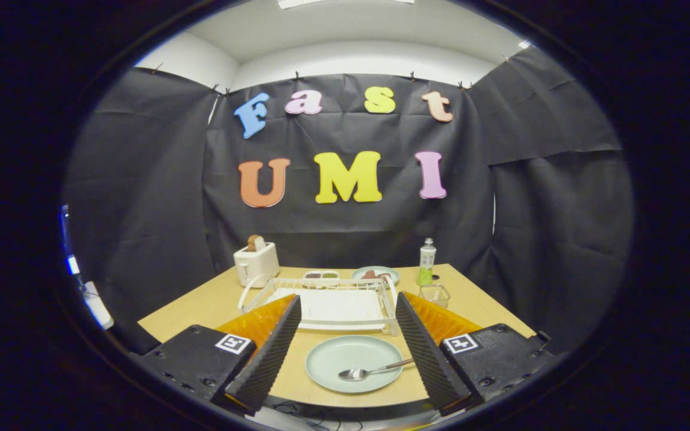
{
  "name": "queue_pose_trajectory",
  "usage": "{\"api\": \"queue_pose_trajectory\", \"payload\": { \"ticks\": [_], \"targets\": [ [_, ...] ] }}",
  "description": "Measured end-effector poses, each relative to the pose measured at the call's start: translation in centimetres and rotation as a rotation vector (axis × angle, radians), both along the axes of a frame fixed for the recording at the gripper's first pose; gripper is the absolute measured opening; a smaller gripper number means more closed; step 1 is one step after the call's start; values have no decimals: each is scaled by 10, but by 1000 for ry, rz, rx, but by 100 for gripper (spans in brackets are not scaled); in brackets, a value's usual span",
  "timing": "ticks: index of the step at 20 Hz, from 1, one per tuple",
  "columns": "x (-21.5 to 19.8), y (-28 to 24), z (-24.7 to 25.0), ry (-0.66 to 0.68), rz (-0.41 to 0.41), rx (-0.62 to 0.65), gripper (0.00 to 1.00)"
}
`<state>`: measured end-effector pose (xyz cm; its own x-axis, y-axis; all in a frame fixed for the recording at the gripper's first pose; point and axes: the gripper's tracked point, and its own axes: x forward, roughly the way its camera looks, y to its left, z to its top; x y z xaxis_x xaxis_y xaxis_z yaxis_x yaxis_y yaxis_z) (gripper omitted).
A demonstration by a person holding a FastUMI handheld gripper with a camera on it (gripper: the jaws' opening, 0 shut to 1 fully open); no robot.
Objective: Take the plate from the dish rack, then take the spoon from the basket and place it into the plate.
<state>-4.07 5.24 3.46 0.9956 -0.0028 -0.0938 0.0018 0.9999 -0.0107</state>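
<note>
Beyond parted gripper (348, 341), rack (327, 302), toaster (256, 263), bottle (426, 261).

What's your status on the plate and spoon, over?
Gripper open, holding nothing. Metal spoon lies in pale green round plate between the fingers, ahead of white wire dish rack. Nothing in the way.
</note>
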Motion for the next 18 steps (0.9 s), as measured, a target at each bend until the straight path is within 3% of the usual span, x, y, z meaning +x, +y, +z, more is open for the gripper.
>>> {"api": "queue_pose_trajectory", "payload": {
  "ticks": [10, 18],
  "targets": [
    [-14, 21, 12, -52, 39, -2, 100],
    [-15, 24, 13, -71, 21, -39, 100]
  ]
}}
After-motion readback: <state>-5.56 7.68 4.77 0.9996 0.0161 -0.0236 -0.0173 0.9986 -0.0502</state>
